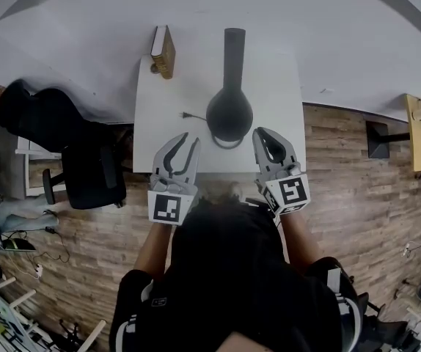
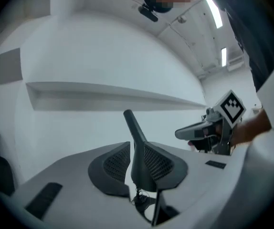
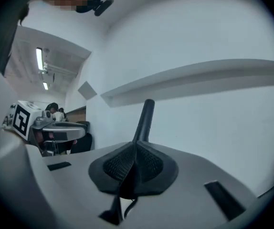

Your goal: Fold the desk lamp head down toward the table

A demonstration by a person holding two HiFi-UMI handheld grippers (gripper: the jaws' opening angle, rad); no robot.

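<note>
While both tools hover at the near edge of the white counter (image 1: 159,86), I see the black desk lamp (image 1: 229,112) standing on it just beyond them, its long head rising from the round base and touched by neither. My left tool (image 1: 190,139) has its jaws partly apart with nothing between the pads; the lamp only shows through the gap, farther off. My right tool (image 1: 260,133) has its jaws closed together on nothing. A brown box (image 1: 163,50) stands at the counter's far left corner, and the lamp's cable (image 1: 193,116) trails left from the base
</note>
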